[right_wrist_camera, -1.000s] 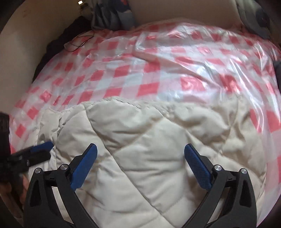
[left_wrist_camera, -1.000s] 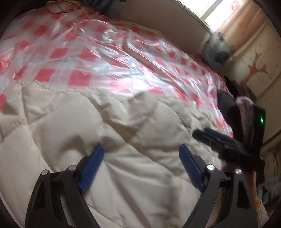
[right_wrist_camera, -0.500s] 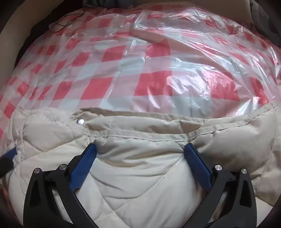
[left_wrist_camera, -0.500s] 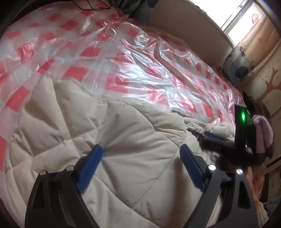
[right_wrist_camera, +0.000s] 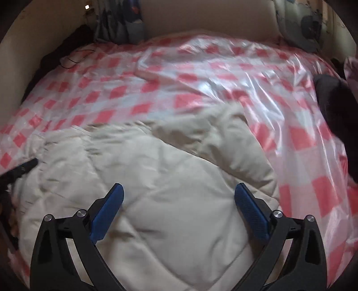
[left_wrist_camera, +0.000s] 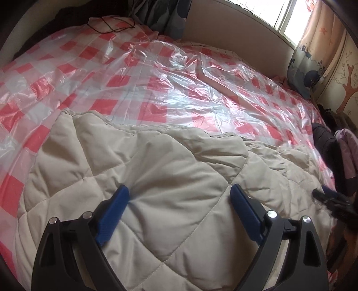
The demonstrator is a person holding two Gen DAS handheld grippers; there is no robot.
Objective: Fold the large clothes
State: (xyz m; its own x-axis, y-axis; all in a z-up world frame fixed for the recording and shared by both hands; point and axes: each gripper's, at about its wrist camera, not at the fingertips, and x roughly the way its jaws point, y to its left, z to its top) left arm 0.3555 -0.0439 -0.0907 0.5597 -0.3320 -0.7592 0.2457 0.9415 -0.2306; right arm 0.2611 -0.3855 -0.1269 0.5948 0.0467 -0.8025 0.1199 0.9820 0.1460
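A cream quilted padded garment [left_wrist_camera: 170,185] lies bunched on the near part of a bed covered in red-and-white checked plastic sheet [left_wrist_camera: 156,73]. My left gripper [left_wrist_camera: 180,197] is open and empty, its blue fingers resting just over the quilted fabric. My right gripper [right_wrist_camera: 179,194] is open and empty above the same garment [right_wrist_camera: 170,179], which has a folded flap [right_wrist_camera: 223,138] toward the far right. The right gripper's tip shows at the right edge of the left wrist view [left_wrist_camera: 324,194]; the left one's tip shows at the left edge of the right wrist view [right_wrist_camera: 24,166].
A beige headboard [right_wrist_camera: 201,20] and patterned pillows [left_wrist_camera: 302,73] line the far side. Dark and pink clothes [left_wrist_camera: 335,152] are piled at the bed's right edge. A black cable [left_wrist_camera: 111,24] lies at the far left corner. A window [left_wrist_camera: 286,13] is behind.
Both grippers have pulled back and up from the garment's far edge. The right view now takes in the whole garment and its right flap. Both stayed open.
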